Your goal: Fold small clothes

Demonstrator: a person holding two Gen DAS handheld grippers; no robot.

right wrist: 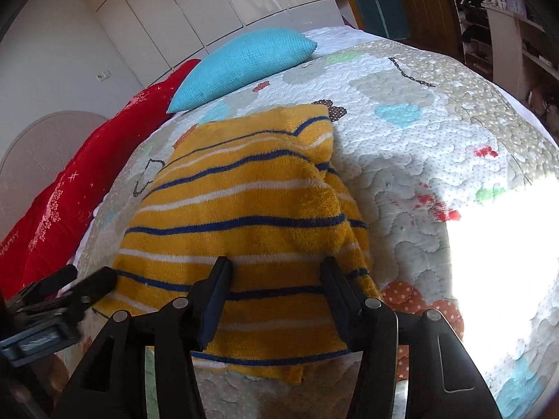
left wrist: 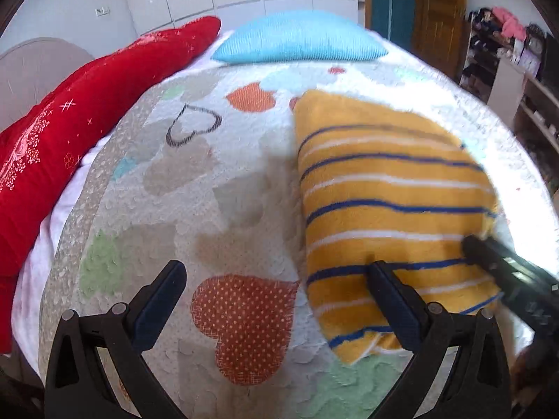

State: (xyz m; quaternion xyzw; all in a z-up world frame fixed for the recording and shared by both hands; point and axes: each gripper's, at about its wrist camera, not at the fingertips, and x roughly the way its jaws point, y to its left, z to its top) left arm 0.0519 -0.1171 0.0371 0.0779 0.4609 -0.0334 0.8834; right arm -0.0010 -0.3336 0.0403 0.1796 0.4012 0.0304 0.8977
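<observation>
A small yellow garment (left wrist: 387,202) with blue and white stripes lies folded on a quilted bedspread (left wrist: 209,188) with heart patches. My left gripper (left wrist: 276,272) is open and empty, its right finger over the garment's near left edge, its left finger over the quilt. My right gripper (right wrist: 274,269) is open above the garment's (right wrist: 241,216) near part, holding nothing. The right gripper also shows in the left wrist view (left wrist: 503,262) at the garment's right edge. The left gripper shows in the right wrist view (right wrist: 70,282) at the garment's left edge.
A blue pillow (left wrist: 300,38) lies at the far end of the bed and a long red cushion (left wrist: 87,111) along its left side. White wardrobes stand behind. Shelves with clutter (left wrist: 506,52) stand at the right. Bright sunlight (right wrist: 503,262) falls on the quilt right of the garment.
</observation>
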